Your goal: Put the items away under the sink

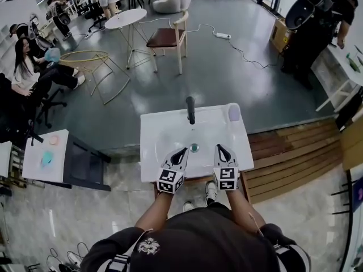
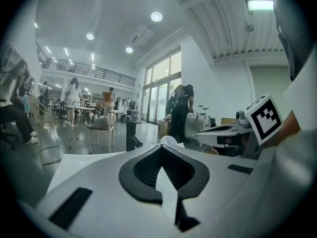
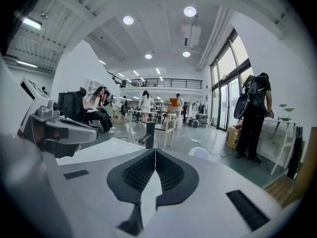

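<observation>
As L gripper (image 1: pixel 182 151), R gripper (image 1: pixel 220 148) hover jaws closed, sink (image 1: pixel 152 146) lies below.

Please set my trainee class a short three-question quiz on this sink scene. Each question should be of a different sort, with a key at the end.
1. True or false: the left gripper and the right gripper are both shut and empty.
2. The black faucet stands at the white sink's: A) far edge, middle; B) near left corner; C) right edge.
3. Fill in: the pale rounded object sits at the sink's far ____ corner.

Key: 1 true; 2 A; 3 right.
</observation>
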Tool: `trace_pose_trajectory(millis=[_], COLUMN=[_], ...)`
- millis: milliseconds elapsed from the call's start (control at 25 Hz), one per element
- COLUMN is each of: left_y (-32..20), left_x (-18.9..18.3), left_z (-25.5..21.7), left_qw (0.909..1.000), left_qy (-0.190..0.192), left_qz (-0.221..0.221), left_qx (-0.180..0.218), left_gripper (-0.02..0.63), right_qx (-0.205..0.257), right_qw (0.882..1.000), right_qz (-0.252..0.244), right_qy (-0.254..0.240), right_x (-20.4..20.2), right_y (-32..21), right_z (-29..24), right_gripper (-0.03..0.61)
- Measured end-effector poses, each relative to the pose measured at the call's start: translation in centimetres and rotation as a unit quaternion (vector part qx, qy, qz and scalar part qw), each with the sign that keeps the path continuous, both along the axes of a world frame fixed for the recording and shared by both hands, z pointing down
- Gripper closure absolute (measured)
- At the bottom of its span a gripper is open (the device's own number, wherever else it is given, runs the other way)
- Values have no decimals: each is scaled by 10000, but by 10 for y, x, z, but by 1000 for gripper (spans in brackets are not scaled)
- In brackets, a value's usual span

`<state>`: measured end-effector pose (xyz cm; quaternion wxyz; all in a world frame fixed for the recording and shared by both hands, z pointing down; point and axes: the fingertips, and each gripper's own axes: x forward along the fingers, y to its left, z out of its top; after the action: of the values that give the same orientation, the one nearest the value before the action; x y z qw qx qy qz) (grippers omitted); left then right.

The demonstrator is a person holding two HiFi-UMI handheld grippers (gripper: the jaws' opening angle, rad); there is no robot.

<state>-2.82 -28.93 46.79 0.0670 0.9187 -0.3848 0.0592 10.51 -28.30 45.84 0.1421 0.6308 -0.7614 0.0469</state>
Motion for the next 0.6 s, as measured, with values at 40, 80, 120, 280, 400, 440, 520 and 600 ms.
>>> trace_pose_trajectory(millis=[40, 80, 120, 280, 400, 440, 520, 600], left_y=[-6, -12, -18, -49, -64, -68, -75, -82], left_x=[6, 11, 15, 35, 56, 62, 72, 84], left_z=[1, 0, -1, -3, 2, 3, 6, 8], left_qw=[10000, 10000, 10000, 10000, 10000, 10000, 9999, 9999], left_qy=[-11, -16, -13, -40, -65, -56, -33, -28], left_qz=[5, 10, 5, -73, -55, -60, -83, -69], left_qx=[-13, -11, 7, 50, 2, -13, -62, -106], left_gripper=[607, 607, 607, 607, 607, 607, 607, 607], right_qx=[-6, -16, -30, -126, -178, -188, -247, -350], right_qw=[10000, 9999, 9998, 9996, 9994, 9993, 9988, 9980], right_qz=[40, 85, 130, 245, 279, 308, 413, 504], right_qy=[-53, -98, -125, -49, -23, -47, -104, -145], right_x=[8, 16, 23, 51, 75, 83, 98, 110], right_y=[-8, -16, -24, -54, -71, -78, -90, -104], right_z=[0, 0, 1, 7, 15, 17, 20, 23], right_gripper=[554, 554, 554, 554, 554, 554, 553, 552])
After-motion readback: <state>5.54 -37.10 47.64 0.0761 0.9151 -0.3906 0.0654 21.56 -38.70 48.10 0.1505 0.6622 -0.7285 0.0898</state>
